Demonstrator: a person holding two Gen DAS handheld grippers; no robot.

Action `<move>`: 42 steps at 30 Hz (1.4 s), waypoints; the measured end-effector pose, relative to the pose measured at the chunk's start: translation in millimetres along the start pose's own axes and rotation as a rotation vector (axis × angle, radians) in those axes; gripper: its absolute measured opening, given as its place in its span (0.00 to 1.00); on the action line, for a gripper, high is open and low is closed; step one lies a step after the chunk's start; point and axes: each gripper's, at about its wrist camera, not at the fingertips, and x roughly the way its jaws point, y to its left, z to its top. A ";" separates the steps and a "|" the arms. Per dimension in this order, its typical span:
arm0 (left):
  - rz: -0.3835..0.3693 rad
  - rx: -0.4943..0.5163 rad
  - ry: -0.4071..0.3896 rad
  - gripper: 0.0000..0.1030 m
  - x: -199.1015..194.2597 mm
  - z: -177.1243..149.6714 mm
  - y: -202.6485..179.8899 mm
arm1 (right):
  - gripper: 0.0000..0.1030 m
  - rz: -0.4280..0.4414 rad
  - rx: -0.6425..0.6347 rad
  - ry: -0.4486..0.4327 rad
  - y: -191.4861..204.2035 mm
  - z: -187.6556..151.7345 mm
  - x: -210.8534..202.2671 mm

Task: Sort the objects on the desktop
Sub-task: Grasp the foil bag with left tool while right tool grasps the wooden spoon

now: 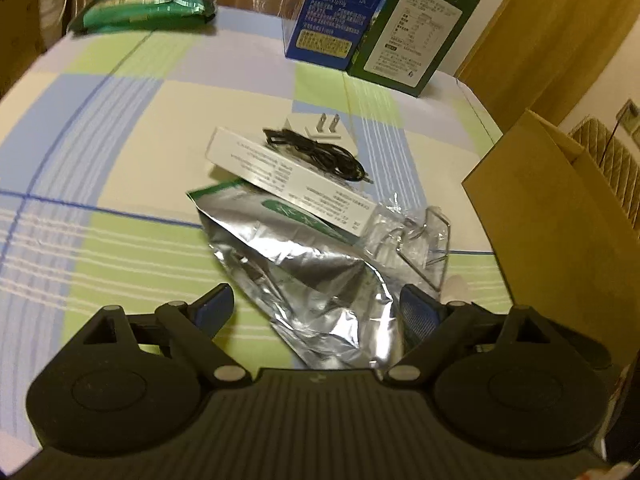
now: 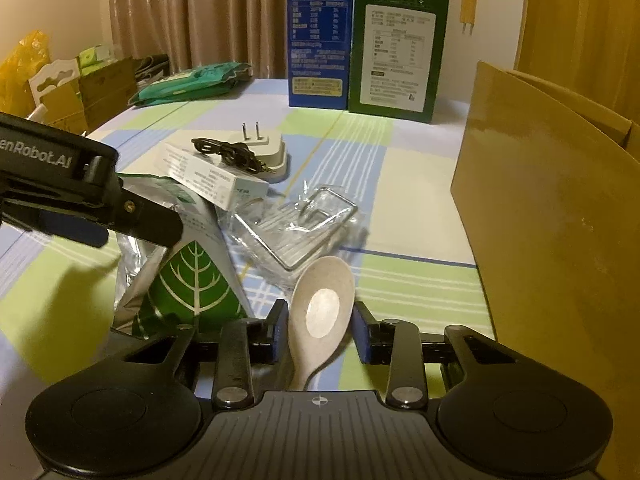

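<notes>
My left gripper (image 1: pixel 316 308) is open, its jaws wide on either side of a crumpled silver foil pouch (image 1: pixel 304 280) with a green leaf print (image 2: pixel 192 284). My right gripper (image 2: pixel 320 328) is open around the bowl of a beige spoon (image 2: pixel 320 308), the pads close to it but apart. A white flat box (image 1: pixel 276 172) lies on the pouch, with a black cable (image 1: pixel 320 152) and a white plug adapter (image 1: pixel 324 128) behind it. A clear plastic bag with a metal wire rack (image 2: pixel 304 224) lies beside the spoon. The left gripper's body (image 2: pixel 80 200) shows in the right wrist view.
A brown cardboard box (image 2: pixel 552 216) stands at the table's right edge. A blue carton (image 2: pixel 318 36) and a green carton (image 2: pixel 396 52) stand at the back. A green packet (image 1: pixel 144 8) lies far left. The checked tablecloth (image 1: pixel 100 140) covers the table.
</notes>
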 end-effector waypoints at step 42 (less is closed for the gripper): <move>0.079 0.122 0.136 0.80 -63.8 -67.4 16.1 | 0.29 0.079 -0.006 0.076 23.4 -31.0 -58.1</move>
